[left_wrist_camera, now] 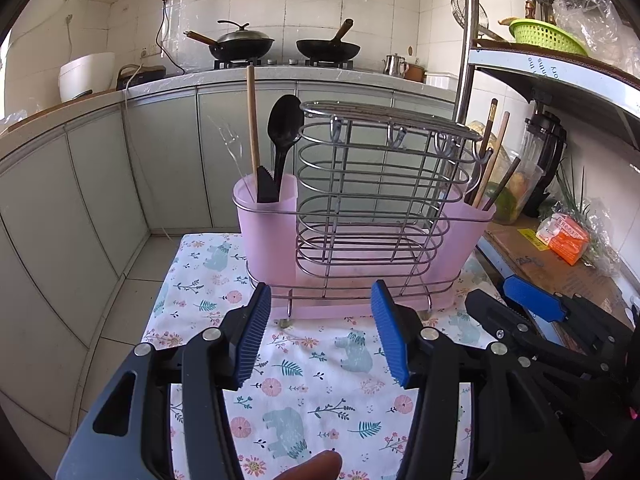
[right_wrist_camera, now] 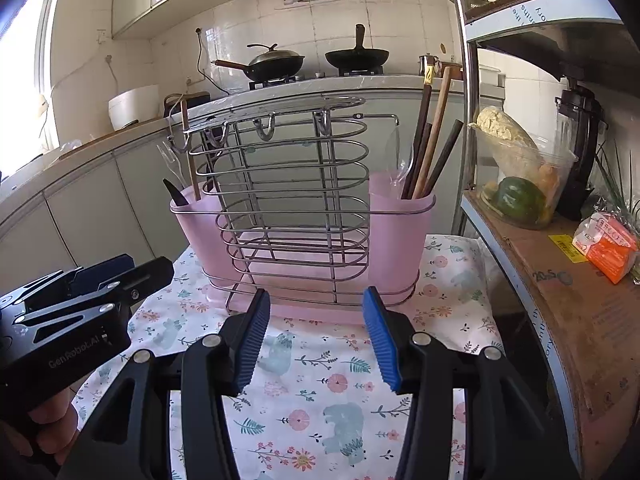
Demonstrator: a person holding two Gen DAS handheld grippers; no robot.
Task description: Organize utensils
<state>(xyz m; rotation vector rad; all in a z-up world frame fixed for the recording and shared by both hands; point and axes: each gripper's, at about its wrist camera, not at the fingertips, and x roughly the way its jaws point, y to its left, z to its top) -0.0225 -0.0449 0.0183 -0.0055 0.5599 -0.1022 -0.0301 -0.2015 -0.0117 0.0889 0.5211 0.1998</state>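
I see a small table under a white floral cloth with pale bears (left_wrist_camera: 320, 364) in a tiled kitchen, two black woks (left_wrist_camera: 244, 45) on the stove behind. A chrome wire utensil rack with pink plastic cups (left_wrist_camera: 360, 216) stands upright at the cloth's far end, straight ahead of both grippers and apart from them. Its left cup holds a black plastic spoon (left_wrist_camera: 284, 128), its right cup brown wooden chopsticks (right_wrist_camera: 430, 148). My left gripper (left_wrist_camera: 320, 332) and right gripper (right_wrist_camera: 316, 332) hover side by side above the cloth, both spread wide and holding nothing
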